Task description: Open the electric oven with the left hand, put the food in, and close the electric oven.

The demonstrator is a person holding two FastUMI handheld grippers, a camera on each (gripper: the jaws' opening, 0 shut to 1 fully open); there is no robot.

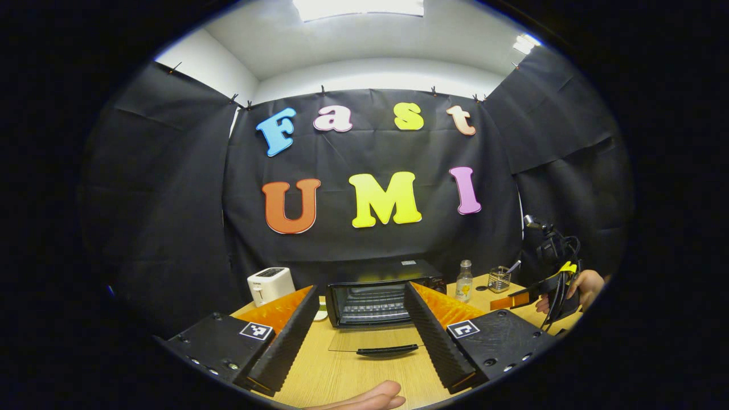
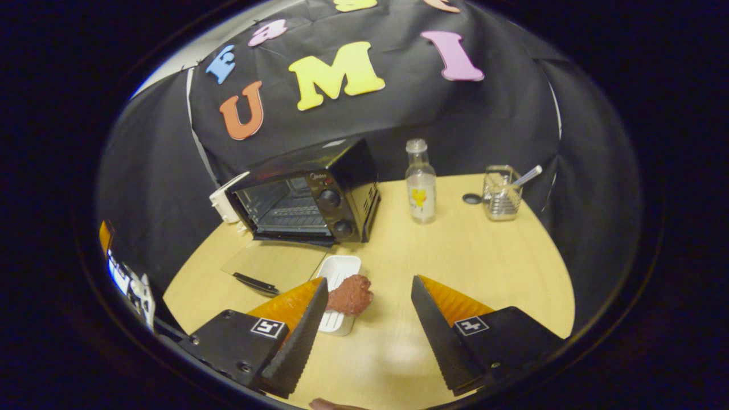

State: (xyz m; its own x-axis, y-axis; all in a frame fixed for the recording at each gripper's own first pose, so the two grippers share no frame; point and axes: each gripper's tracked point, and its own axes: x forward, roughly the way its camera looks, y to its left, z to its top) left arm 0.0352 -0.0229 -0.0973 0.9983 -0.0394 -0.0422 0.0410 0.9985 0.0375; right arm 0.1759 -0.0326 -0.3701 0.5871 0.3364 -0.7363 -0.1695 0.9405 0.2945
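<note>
Standing open already: electric oven [image 1: 379,296] at the back of the bench [image 1: 342,370], its glass door [image 1: 373,340] folded flat onto the wood in front of the cavity, dark handle [image 1: 387,349] at the door's near edge, wire rack [image 1: 373,304] bare inside. Counting the first step as done, then. Hovering in front of the oven, facing straight into the cavity: left hand-held gripper [image 1: 364,336], fingers spread wide, gripping nothing, apart from the door handle.

Waiting outside the oven: the food [image 2: 349,295], a reddish-brown lump, lying on the near end of a white tray [image 2: 340,270] that sits just in front of the oven and beside the open door [image 2: 273,265]. Approaching it from the near side: right hand-held gripper [image 2: 364,319], also spread wide and empty, with the food close against its left finger [image 2: 302,330] but not clamped between the two.

Remaining, judging from this: closing on the food, carrying it onto the rack, then lifting the door shut with the left side. Roughly a third done.

Standing to the right of the oven and playing no part: a small bottle [image 2: 421,185] and a glass holder [image 2: 501,193] with a utensil in it. Sitting to the oven's left: a white toaster [image 1: 270,283].
</note>
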